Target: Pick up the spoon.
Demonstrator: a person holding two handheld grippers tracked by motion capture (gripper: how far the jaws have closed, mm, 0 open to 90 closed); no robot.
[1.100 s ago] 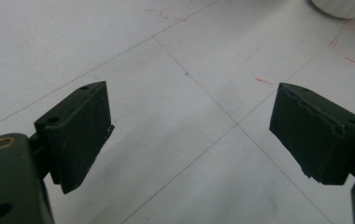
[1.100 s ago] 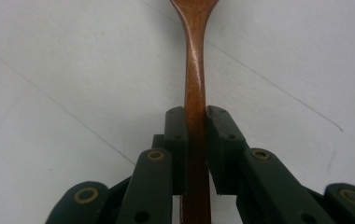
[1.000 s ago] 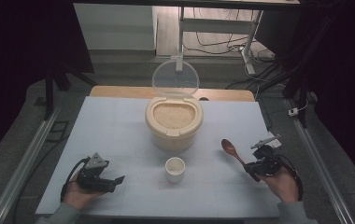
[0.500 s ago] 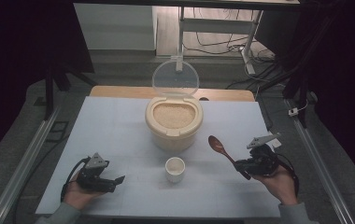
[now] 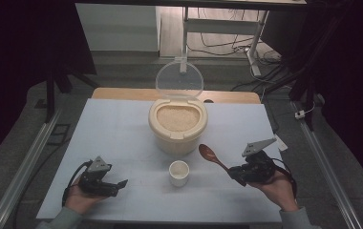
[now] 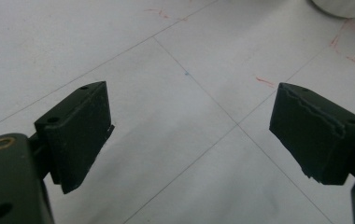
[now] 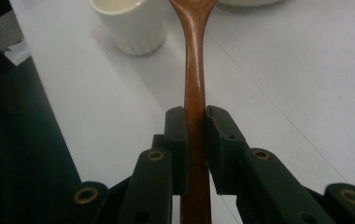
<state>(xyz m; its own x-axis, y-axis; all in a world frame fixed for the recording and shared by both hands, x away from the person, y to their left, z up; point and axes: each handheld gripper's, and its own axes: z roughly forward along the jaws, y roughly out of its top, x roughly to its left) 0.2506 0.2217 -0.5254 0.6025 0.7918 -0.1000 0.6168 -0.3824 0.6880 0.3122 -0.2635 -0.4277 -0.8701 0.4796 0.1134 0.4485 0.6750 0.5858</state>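
Note:
A cream rice container [image 5: 177, 126] full of rice stands mid-table, its clear lid [image 5: 179, 79] tipped up behind it. In front of it sits a small white cup [image 5: 178, 172] [image 7: 130, 23]. My right gripper [image 5: 235, 172] [image 7: 195, 122] is shut on the handle of a brown wooden spoon [image 5: 210, 155] [image 7: 194, 65]; the bowl of the spoon hangs above the table just right of the cup, pointing toward the container. At the front left my left gripper [image 5: 117, 183] [image 6: 192, 135] rests low over bare table, jaws wide open with nothing between them.
The white table top [image 5: 117, 133] ends in a wooden strip at the back. Metal rails [image 5: 26, 162] run along both sides. A small tag [image 5: 281, 142] lies by the right edge. Red marks [image 6: 348, 46] are drawn on the table near the cup.
My right gripper has carried the spoon leftward and a little up, toward the cup and the container. The left gripper has stayed put.

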